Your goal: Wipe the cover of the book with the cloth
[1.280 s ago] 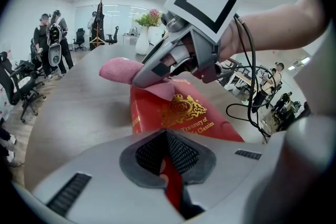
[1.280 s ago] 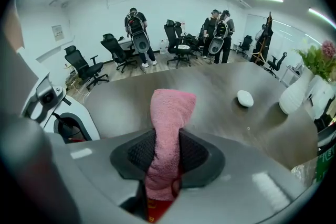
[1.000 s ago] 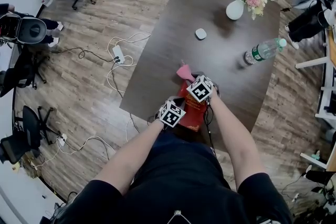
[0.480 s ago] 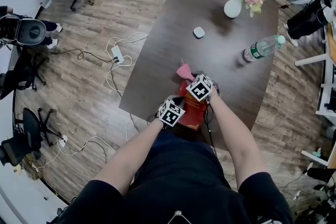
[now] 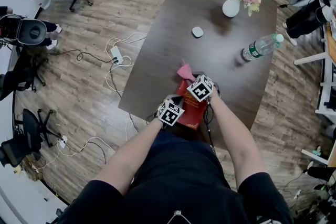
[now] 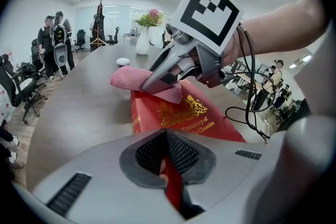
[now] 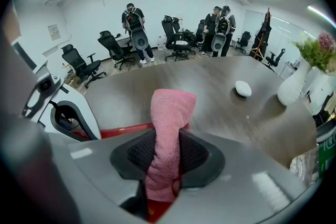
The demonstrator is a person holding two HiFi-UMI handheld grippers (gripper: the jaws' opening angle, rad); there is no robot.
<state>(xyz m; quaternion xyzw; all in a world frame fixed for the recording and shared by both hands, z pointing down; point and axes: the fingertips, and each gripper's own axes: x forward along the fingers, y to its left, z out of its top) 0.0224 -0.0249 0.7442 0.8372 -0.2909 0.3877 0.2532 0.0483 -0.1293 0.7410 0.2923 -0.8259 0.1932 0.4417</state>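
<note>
An open office with a wood floor holds a long dark table [image 5: 173, 55], and the work sits at its near end, close to the person. A red book [image 6: 181, 115] lies flat there with its gold-printed cover facing up. The left gripper [image 6: 167, 165] is pinched on the near edge of the book, with red showing between its pads, so it seems to be steadying the book. The right gripper [image 7: 163, 165] is closed on a pink cloth [image 7: 170, 128], which runs up between its jaws. The free end of the cloth rests on the far end of the cover and reaches past it over the table. Book held and cloth in hand, so the setting-up looks done. The wiping itself appears to be under way or only starting, since the cloth touches just the far part of the cover. The wide stretch with the crest and title nearer the left gripper lies bare. No dust or marks show on the cover, so I cannot tell how much of it has been wiped. By my reading, strokes across the middle and near parts are what is left. Further up the table, well apart from the book, stand a vase [image 5: 231, 6] of flowers, a bottle [image 5: 257, 50] on its side and a small white puck [image 5: 197, 32].
</note>
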